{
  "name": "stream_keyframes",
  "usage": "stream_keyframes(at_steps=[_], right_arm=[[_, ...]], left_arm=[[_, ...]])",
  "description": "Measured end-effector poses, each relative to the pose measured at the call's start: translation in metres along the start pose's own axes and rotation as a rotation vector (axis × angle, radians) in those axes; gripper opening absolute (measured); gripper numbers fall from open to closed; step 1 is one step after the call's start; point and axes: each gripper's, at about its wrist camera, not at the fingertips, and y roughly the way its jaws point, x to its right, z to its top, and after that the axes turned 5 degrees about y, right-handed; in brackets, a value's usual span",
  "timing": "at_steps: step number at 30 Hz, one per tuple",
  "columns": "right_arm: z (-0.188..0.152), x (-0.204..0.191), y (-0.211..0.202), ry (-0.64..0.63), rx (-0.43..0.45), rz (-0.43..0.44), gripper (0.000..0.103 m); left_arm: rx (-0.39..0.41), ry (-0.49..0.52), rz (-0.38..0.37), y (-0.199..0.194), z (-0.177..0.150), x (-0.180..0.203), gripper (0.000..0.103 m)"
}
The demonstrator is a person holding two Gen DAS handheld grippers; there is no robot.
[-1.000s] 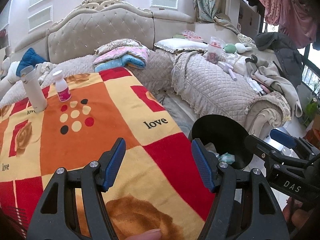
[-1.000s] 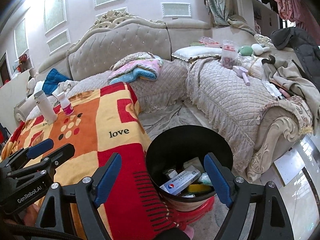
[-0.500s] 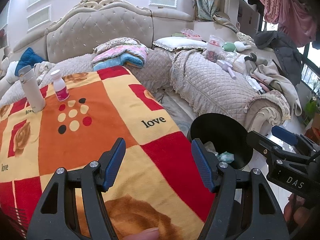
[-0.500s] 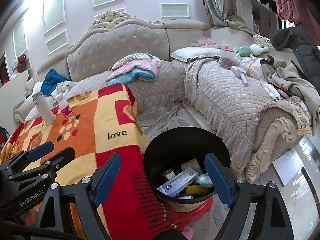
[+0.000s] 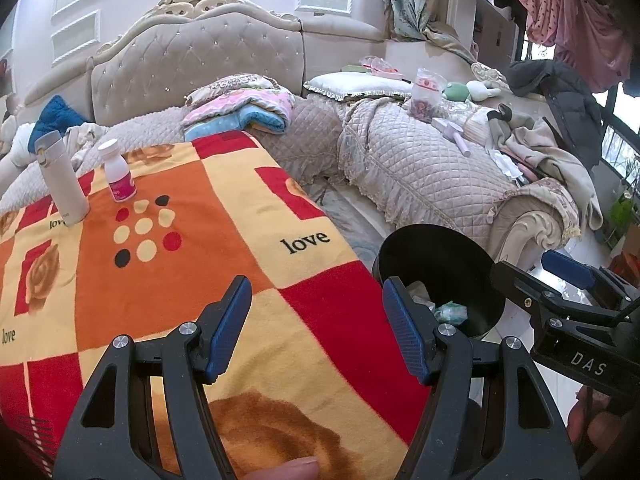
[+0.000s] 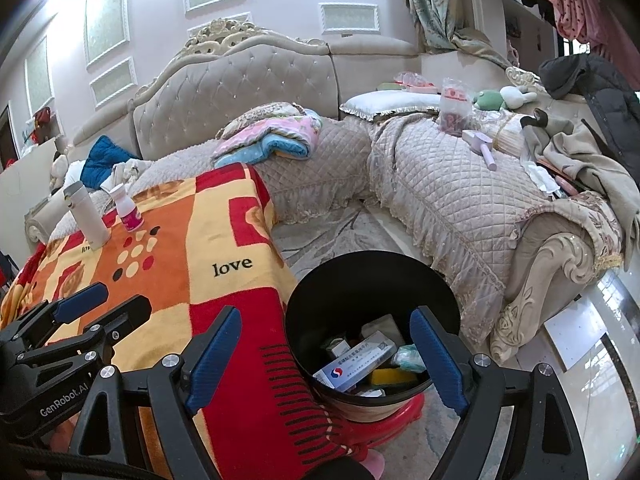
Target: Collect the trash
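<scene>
Left tongs [image 5: 316, 326] spread wide, nothing between the blue pads, hovering over the bench [image 5: 168, 280] draped in an orange, red and yellow "love" blanket. Far ahead and to their left, standing upright on the blanket: a pale flask [image 5: 62, 178] and, just beside it, a small white bottle with a pink label [image 5: 118, 176]. Bare blanket between tongs and both bottles; nothing in the way.

Right tongs [image 6: 326, 354] also spread wide and empty, held above the black trash bin [image 6: 372, 276], which stands on the floor against the blanket's hanging edge, directly ahead and below. Inside the bin: a white medicine box with a red-and-blue logo [image 6: 354, 362], a yellow item, a crumpled teal wrapper [image 6: 406, 360] and other small boxes. From the left wrist view, same bin just right of the right-hand pad.

Beyond, a quilted beige corner sofa [image 6: 448, 200] carrying folded pink and blue blankets [image 6: 272, 138], a white pillow, a snack bag, plush toys, a lilac brush and heaped clothing.
</scene>
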Motion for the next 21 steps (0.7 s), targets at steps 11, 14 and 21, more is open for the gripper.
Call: stream_keyframes(at_steps=[11, 14, 21], right_arm=[[-0.0021, -0.0013, 0.0023, -0.005, -0.011, -0.003, 0.085], [-0.003, -0.002, 0.0031, -0.006, -0.016, -0.004, 0.085], [-0.0033, -0.0026, 0.0039, -0.007, -0.021, -0.006, 0.085]], left_arm=[[-0.004, -0.005, -0.003, -0.0004, -0.0019, 0.0003, 0.067], [-0.003, -0.002, -0.001, -0.0002, -0.0018, -0.0001, 0.067], [-0.009, -0.002, -0.003, 0.0001, -0.0044, 0.0021, 0.067]])
